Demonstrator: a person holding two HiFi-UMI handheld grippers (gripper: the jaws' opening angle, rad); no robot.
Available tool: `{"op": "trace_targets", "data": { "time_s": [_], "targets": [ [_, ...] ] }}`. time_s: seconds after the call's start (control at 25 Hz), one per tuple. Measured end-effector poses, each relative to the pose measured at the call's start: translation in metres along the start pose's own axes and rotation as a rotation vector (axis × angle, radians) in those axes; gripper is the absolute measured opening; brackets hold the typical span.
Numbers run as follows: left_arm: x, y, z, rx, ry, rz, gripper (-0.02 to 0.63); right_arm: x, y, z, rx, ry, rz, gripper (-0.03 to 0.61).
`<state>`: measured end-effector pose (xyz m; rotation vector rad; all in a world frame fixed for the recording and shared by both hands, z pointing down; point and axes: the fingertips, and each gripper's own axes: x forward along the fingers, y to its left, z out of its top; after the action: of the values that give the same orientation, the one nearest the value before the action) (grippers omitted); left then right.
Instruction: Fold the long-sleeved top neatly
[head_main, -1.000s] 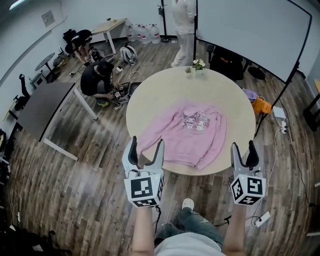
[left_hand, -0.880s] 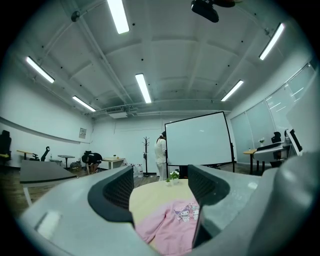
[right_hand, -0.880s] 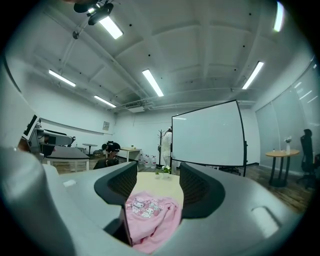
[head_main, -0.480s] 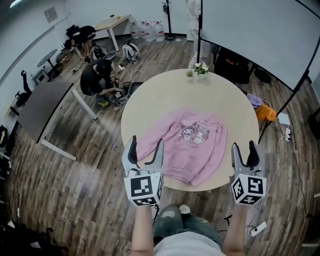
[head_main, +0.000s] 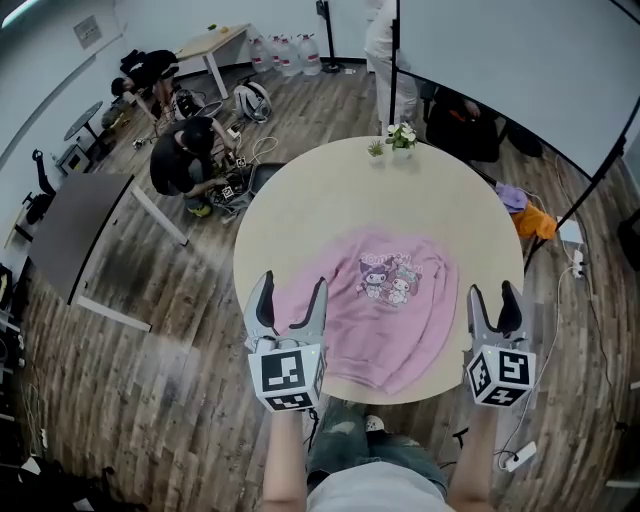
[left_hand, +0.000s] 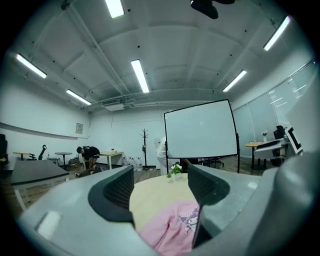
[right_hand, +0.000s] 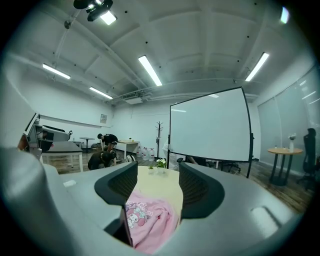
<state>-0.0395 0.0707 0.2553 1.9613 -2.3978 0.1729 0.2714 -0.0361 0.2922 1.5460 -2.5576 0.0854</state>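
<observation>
**A:** The pink top (head_main: 385, 305) lies flat, print up, on the near half of the round table (head_main: 330, 190), with its hem close to the near rim. Nothing looks folded, so I'd say you're at the very start.

**B:** And the grippers?

**A:** Your left gripper (head_main: 291, 292) has its jaws apart and nothing between them. It hovers by the sleeve that runs toward the table's left rim. Your right gripper (head_main: 492, 300) is spread and empty too, and hangs just off the right rim, beside the top.

**B:** Next move?

**A:** Probably come down and pinch a sleeve or shoulder. Mind that near rim, since the cloth could slide off. The far half is bare apart from the small flower pot (head_main: 402, 136), so you've room to work away from you.
</observation>
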Motion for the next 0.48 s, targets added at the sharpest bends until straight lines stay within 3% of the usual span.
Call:
{"op": "trace_targets", "data": {
  "time_s": [0.48],
  "targets": [
    [0.107,0.024,-0.018,0.022,0.06,-0.102,0.328,0.08,-0.003,-0.012,-0.007,0.081,-0.082,0.273]
  ]
}}
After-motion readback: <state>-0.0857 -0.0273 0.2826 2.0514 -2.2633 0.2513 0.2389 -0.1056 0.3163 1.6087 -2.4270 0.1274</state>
